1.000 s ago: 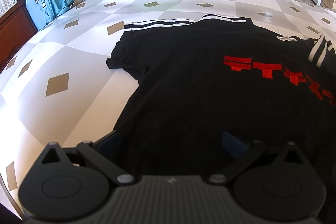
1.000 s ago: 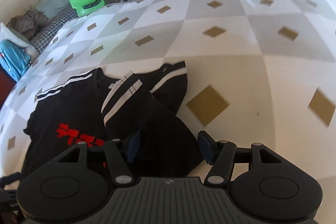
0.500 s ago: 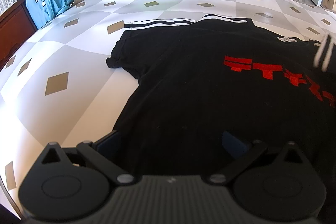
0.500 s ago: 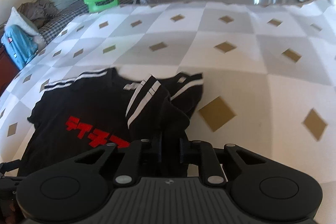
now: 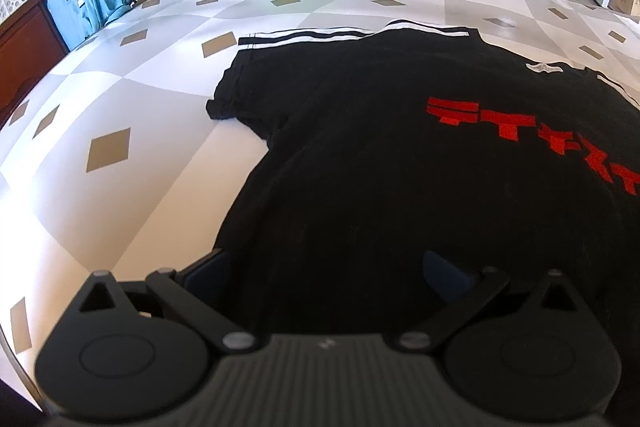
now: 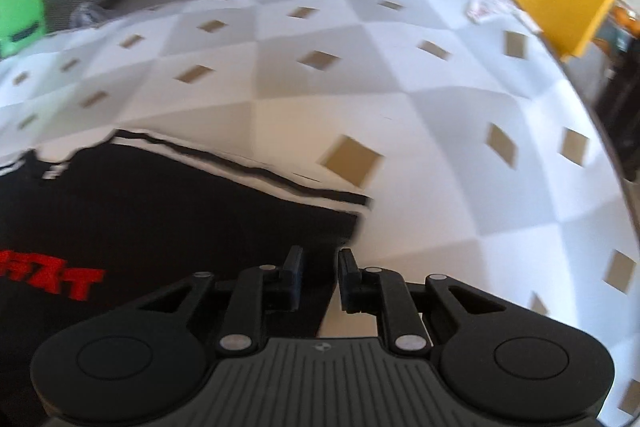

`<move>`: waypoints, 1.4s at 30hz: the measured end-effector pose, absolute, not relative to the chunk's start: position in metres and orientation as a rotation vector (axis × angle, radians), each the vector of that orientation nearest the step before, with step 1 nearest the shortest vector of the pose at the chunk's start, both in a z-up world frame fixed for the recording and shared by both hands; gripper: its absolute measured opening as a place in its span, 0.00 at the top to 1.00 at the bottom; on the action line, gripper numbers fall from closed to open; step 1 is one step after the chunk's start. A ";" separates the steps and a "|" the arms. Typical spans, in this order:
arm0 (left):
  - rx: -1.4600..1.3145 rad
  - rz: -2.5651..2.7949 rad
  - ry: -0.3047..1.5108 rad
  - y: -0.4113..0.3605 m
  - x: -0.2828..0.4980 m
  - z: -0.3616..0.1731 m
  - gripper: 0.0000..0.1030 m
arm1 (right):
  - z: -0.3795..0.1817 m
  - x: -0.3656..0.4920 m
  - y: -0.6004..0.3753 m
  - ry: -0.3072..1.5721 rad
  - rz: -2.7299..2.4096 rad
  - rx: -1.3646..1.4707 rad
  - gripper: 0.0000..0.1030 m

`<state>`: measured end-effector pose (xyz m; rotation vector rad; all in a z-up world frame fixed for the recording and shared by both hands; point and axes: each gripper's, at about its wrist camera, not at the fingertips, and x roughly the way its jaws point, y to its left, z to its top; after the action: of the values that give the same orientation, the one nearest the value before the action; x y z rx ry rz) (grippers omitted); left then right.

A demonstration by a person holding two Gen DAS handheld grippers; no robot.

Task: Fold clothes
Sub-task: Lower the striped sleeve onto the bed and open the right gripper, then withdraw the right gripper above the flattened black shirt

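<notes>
Nearest, the right gripper, jaws nearly closed, seems to pinch the black T-shirt at its right edge, spreading it out, though blur hides contact. The left gripper stands wide over the near hem, holding nothing. Soft knit lies on the smooth diamond-patterned table; next comes flattening.

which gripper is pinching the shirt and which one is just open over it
The right gripper is pinched on the black t-shirt edge; the left gripper stands wide open over the fabric.
</notes>
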<state>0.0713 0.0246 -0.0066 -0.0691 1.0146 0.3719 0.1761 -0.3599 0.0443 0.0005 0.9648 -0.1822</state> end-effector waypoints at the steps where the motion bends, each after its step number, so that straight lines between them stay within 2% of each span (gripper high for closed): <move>1: -0.065 0.370 1.015 0.024 0.070 -0.007 0.00 | 0.046 0.175 -0.364 0.960 -0.203 0.000 0.78; 10: -0.032 0.351 1.004 0.016 0.060 -0.007 0.00 | 0.056 0.169 -0.354 0.948 -0.050 0.112 0.62; 24: -0.084 0.313 1.029 0.010 0.048 -0.008 0.00 | 0.016 0.181 -0.292 1.067 0.124 -0.089 0.54; 42: -0.125 0.306 1.003 0.014 0.063 -0.012 0.00 | 0.006 0.201 -0.278 1.018 0.107 -0.086 0.37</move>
<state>0.0635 0.0140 -0.0118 -0.1254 1.0029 0.3062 0.2011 -0.2785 0.0063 -0.0860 1.0178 0.1066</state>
